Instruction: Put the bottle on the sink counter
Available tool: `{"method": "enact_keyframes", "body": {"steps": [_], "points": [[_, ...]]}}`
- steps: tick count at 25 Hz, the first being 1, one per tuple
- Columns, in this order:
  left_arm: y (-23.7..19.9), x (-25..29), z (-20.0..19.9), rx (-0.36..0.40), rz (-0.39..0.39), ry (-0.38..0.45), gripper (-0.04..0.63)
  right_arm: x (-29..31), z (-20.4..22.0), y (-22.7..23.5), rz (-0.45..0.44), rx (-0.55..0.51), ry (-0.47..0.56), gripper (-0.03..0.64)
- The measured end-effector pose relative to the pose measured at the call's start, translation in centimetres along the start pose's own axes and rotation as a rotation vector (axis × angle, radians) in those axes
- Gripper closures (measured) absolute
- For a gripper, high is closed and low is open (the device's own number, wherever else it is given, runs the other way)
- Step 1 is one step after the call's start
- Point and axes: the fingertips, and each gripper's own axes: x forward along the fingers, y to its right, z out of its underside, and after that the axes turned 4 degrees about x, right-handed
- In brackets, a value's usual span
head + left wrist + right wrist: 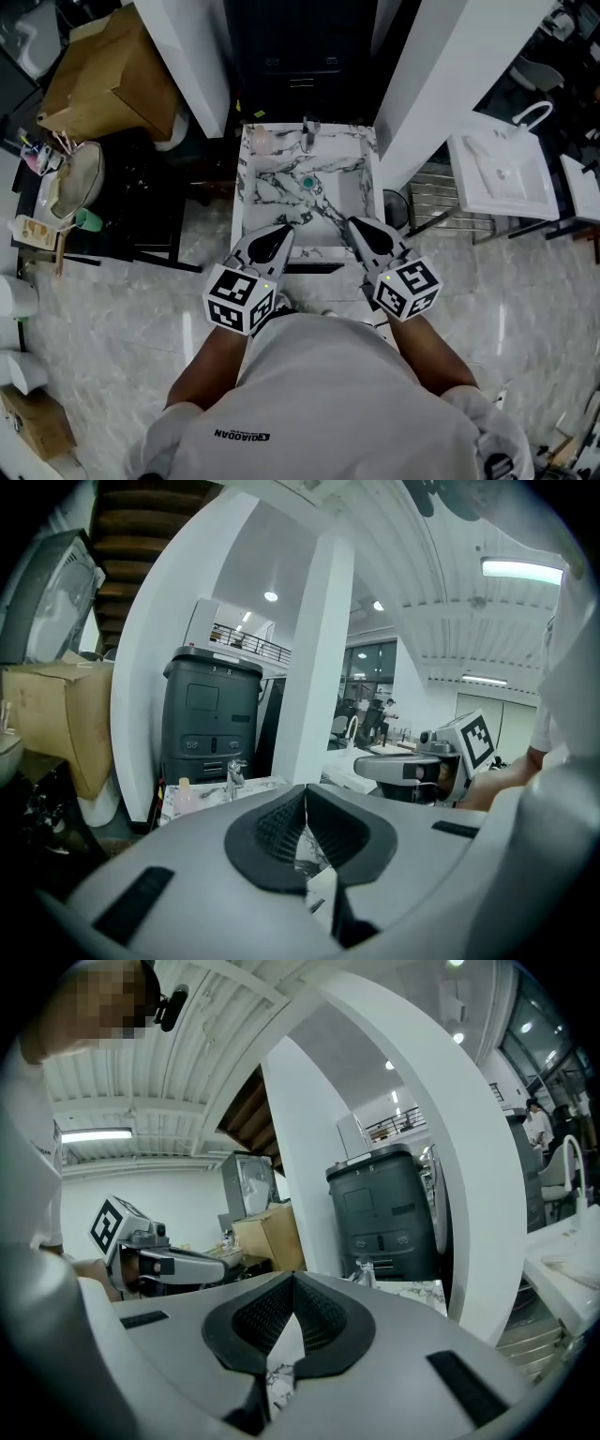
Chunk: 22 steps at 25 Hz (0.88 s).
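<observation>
A marble-patterned sink (272, 173) stands in front of me in the head view, with a faucet (307, 133) at its back edge. A small pale pink bottle (262, 141) stands on the counter at the back left, beside the faucet; the left gripper view also shows this bottle (184, 795). My left gripper (284, 231) and right gripper (356, 225) hover side by side over the sink's near edge, both shut and empty. The left gripper's jaws (306, 789) meet at their tips, and so do the right gripper's jaws (292, 1279).
A dark grey cabinet (211, 719) stands behind the sink between white pillars (192, 56). A cardboard box (112, 80) and a black stand with a bowl (80, 178) are at the left. A white basin (502, 173) and a metal rack (450, 202) stand at the right.
</observation>
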Motion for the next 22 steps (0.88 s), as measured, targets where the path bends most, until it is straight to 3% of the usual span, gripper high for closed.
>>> {"method": "enact_keyframes", "body": {"steps": [15,22], "points": [[6.7,-2.0,0.8,-0.014,-0.091,0.007,0.580,-7.3,2.0,-0.2,-0.042,0.028,0.008,0.577],[8.7,-2.6,1.5,-0.020,-0.055,-0.006,0.580,-8.5,2.9,-1.6,-0.045,0.028,0.011,0.577]]}}
